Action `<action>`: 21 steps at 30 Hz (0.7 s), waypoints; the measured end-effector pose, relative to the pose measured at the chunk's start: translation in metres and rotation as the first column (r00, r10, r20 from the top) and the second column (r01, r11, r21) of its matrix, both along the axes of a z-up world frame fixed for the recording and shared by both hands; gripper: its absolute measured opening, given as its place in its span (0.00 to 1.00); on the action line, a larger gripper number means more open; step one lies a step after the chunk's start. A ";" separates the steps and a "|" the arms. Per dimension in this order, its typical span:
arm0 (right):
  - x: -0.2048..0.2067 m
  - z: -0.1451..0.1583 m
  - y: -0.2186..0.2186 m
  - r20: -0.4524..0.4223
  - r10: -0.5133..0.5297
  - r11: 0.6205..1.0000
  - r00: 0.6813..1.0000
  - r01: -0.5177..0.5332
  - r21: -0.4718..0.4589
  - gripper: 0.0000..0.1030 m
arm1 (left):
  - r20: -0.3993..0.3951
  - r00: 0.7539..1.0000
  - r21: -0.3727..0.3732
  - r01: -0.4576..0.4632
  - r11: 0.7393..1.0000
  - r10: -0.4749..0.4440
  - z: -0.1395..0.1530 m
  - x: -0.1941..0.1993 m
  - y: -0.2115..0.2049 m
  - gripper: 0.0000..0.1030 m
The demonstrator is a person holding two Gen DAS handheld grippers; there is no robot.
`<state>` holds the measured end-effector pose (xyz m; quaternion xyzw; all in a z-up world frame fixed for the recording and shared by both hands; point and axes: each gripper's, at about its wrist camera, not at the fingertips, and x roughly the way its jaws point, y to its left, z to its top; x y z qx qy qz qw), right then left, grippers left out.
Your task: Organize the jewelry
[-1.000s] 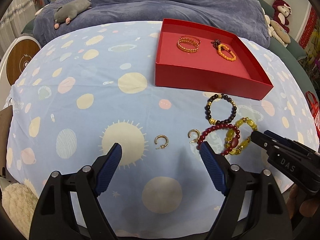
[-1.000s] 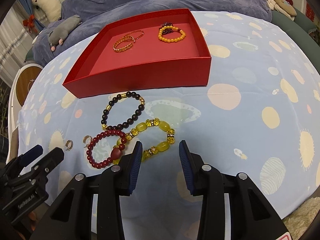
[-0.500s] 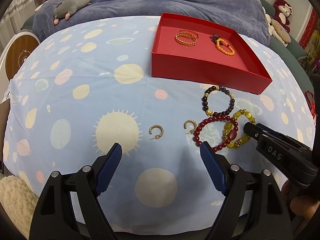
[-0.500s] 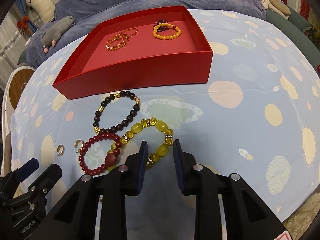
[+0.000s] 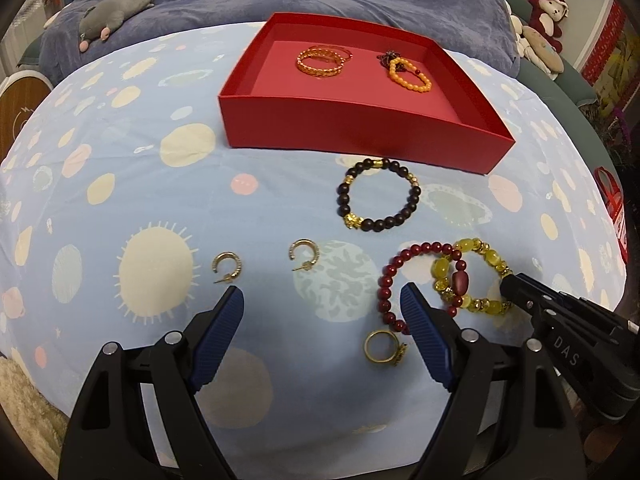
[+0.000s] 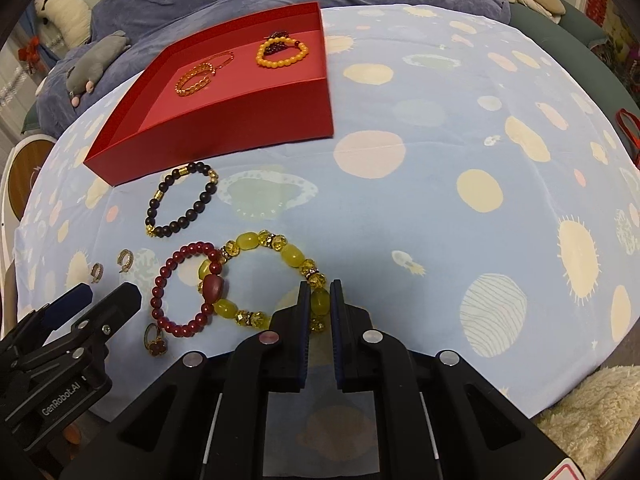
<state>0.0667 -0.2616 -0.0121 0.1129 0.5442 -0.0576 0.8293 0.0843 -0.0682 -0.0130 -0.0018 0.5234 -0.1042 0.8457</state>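
Red cardboard is the landmark here: the red box [image 5: 360,136] sits on the planet-print sheet [image 5: 120,184] and already holds part of the jewelry. Inside it lie a gold chain bracelet [image 5: 320,61], an orange bead bracelet [image 5: 410,75] and a small dark red piece [image 5: 390,56] touching the orange one.

The rest is not yet sorted and lies on the sheet in front of the box. Just before its front wall is the dark bead bracelet [image 5: 379,200]. Further from the box lie the red bead bracelet [image 5: 416,280] and the yellow bead bracelet [image 6: 260,276], overlapping each other. Two gold hoop earrings [image 5: 227,267] lie off to the left of these, and a gold ring [image 5: 384,347] sits furthest from the box.

The right claw [image 6: 319,304] is clenched on a bead of the yellow bracelet at its near edge; the bracelet looks to be resting on the sheet, not lifted. The left claw [image 5: 320,322] hangs released, jaws wide apart, gripping nothing, between the earrings and the red bracelet.

By my count roughly a third is done: three pieces in, six outside, with the yellow bracelet likely next.
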 end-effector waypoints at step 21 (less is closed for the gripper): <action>-0.002 -0.004 -0.006 0.012 -0.010 0.999 1.000 0.009 0.050 0.09 | 0.040 0.991 0.056 0.122 0.991 -0.124 -0.010 -0.006 -0.046 0.26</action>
